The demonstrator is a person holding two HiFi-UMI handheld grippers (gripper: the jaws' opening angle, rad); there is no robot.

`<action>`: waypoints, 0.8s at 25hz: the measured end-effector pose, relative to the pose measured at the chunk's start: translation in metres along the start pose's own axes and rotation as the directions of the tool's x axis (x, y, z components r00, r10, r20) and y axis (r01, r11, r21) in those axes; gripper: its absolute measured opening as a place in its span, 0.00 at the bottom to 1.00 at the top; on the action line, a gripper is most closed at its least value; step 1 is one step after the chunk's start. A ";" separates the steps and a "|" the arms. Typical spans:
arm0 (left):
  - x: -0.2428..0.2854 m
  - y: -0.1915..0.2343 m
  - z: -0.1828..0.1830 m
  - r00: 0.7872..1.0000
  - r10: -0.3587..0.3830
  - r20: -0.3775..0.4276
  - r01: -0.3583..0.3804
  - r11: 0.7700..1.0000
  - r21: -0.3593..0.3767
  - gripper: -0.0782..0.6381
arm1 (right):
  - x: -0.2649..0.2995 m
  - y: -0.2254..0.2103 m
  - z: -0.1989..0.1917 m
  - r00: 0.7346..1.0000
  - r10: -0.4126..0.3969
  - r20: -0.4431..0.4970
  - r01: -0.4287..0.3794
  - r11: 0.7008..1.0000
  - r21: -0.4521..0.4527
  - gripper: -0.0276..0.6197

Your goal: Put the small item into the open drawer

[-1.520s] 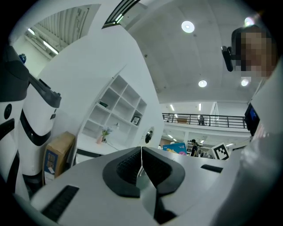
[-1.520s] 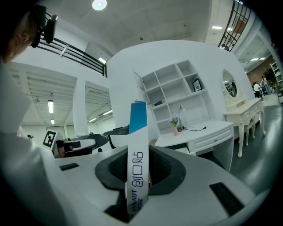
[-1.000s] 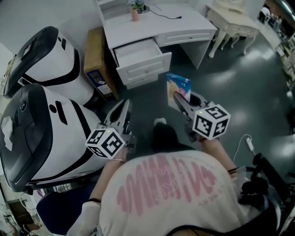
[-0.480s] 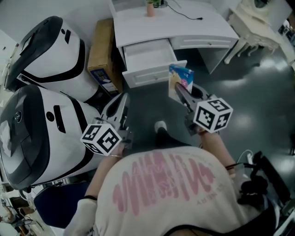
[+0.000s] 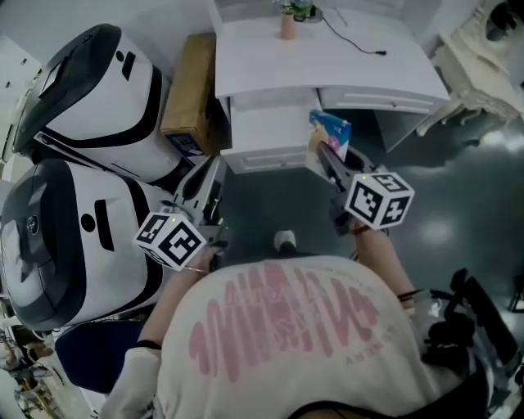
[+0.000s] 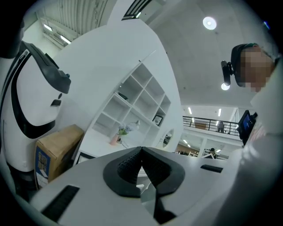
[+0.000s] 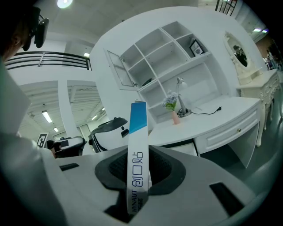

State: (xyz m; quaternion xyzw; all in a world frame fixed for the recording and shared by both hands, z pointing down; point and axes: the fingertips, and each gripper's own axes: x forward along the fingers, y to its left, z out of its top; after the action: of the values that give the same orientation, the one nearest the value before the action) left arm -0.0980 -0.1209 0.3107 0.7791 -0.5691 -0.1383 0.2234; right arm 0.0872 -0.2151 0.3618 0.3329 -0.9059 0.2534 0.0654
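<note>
Seen from the head view, two large white-and-black machines [image 5: 74, 164] fill the left side, with a cardboard box [image 5: 190, 94] wedged between the upper one and a white desk [image 5: 327, 61]. The left gripper [image 5: 213, 172], held level in front of the machines, has its ribbed pads pressed together with nothing between them. To its right the desk's open drawer [image 5: 270, 157] stands pulled out and looks bare inside; a small pink vase [image 5: 287, 24] with a plant and a black cable [image 5: 352, 37] sit on the desktop behind it. The right gripper [image 5: 323, 155] is clamped narrowly on a flat blue-and-white box [image 5: 332, 131], held upright and edge-on between its pads, up in the air just beside the drawer's right front corner and not inside it. The person's white shirt [image 5: 278, 327], printed in pink, fills the foreground, and a white table with carved legs [image 5: 483, 41] stands at far right.
</note>
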 end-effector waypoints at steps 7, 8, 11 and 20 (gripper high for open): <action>0.032 0.030 0.014 0.996 0.092 0.003 -0.092 0.996 0.010 0.15 | 0.043 -0.035 0.019 1.000 0.017 -0.007 -0.017 1.000 0.025 0.18; 0.036 0.034 0.016 0.995 0.104 0.006 -0.104 0.995 0.010 0.15 | 0.049 -0.038 0.021 1.000 0.022 -0.011 -0.022 0.999 0.026 0.18; 0.050 0.041 0.019 0.993 0.116 0.019 -0.116 0.993 0.001 0.15 | 0.062 -0.047 0.027 0.999 0.035 -0.020 -0.035 0.999 0.017 0.18; 0.073 0.062 0.009 0.991 0.129 0.025 -0.129 0.992 -0.009 0.15 | 0.092 -0.068 0.022 0.997 0.035 -0.062 -0.036 0.999 -0.013 0.18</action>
State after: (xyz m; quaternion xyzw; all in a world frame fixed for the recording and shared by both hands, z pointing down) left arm -0.1310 -0.2072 0.3370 0.7382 -0.6205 -0.1355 0.2275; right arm 0.0611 -0.3226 0.3973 0.3084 -0.9110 0.2581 0.0913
